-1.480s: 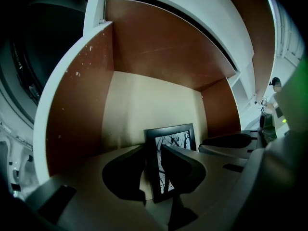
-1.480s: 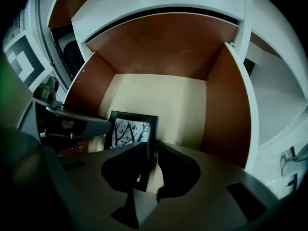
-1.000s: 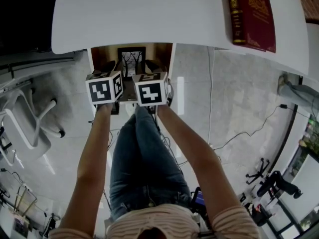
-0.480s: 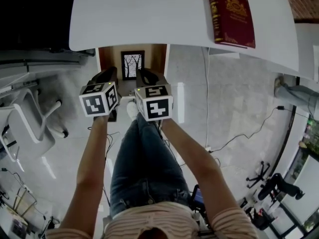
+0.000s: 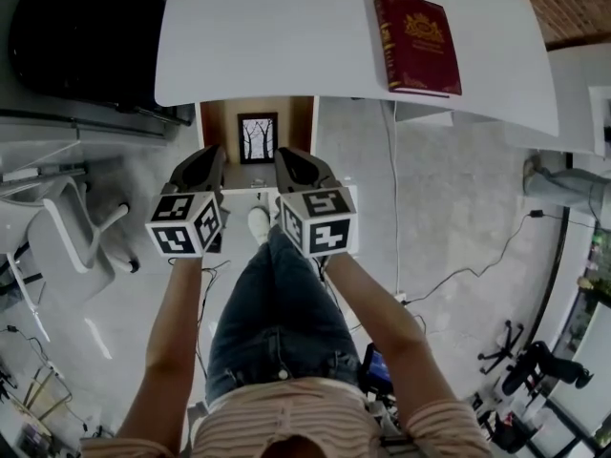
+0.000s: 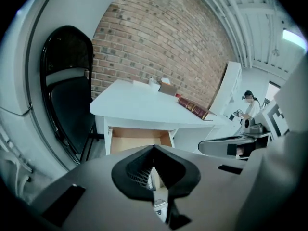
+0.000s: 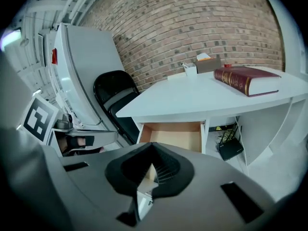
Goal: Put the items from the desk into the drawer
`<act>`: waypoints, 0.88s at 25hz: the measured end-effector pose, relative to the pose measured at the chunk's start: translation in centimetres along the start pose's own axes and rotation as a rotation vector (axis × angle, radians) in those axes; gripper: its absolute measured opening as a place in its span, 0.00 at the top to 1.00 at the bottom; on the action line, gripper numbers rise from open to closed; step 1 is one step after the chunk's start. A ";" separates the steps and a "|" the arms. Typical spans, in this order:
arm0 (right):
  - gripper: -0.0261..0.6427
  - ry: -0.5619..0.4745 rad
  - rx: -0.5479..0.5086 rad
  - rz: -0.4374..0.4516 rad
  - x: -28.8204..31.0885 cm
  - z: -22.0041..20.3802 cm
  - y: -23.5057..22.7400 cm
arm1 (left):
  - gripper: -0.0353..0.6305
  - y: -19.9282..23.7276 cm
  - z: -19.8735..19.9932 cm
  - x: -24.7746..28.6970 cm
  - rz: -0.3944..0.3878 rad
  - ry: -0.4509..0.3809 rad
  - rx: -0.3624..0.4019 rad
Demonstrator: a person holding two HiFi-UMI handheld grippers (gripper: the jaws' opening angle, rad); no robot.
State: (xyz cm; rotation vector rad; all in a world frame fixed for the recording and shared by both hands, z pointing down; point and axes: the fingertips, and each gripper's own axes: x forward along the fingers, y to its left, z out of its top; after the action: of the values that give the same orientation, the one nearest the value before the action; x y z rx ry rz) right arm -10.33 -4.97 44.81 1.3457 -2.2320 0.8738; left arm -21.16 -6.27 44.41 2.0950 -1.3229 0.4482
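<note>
A dark red book (image 5: pixel 417 43) lies on the white desk (image 5: pixel 286 36) at its right end; it also shows in the left gripper view (image 6: pixel 192 109) and the right gripper view (image 7: pixel 245 78). Below the desk the wooden drawer (image 5: pixel 212 127) stands pulled out with a framed tree picture (image 5: pixel 256 138) lying in it. My left gripper (image 5: pixel 212 153) and right gripper (image 5: pixel 286 155) hang side by side just in front of the drawer, above the person's legs. Both have just been closing and now stand shut, with nothing between their jaws (image 6: pixel 154 148) (image 7: pixel 153 146).
A black chair (image 6: pixel 67 100) stands left of the desk and a white chair (image 5: pixel 57 246) at the far left. Small boxes (image 7: pixel 207 61) sit at the desk's back edge. A black router (image 7: pixel 230 147) and cables (image 5: pixel 458 270) lie under and beside the desk.
Both grippers have lifted up and back from the drawer, toward the head camera. The framed picture stays in the drawer. The book has not moved on the desk.
</note>
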 end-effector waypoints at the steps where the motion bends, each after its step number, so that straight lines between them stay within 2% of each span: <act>1: 0.94 -0.005 -0.001 0.001 -0.5 0.1 0.0 | 0.93 -0.3 0.2 -0.4 -0.008 -0.008 0.008; 7: 0.94 -0.024 -0.023 0.011 -3.0 0.3 0.9 | 0.93 -1.7 0.7 -3.1 -0.030 -0.032 0.024; 13: 0.94 -0.102 -0.094 0.043 -5.6 1.8 3.2 | 0.93 -3.3 1.0 -6.0 -0.057 -0.065 0.026; 22: 0.94 -0.140 -0.092 0.052 -7.3 2.3 4.6 | 0.93 -4.2 1.8 -8.2 -0.065 -0.113 0.039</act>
State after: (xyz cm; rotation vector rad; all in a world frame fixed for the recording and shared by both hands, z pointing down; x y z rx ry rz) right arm -11.07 -0.26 37.22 1.3499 -2.3915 0.7041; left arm -21.09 -0.49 37.06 2.2165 -1.3146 0.3353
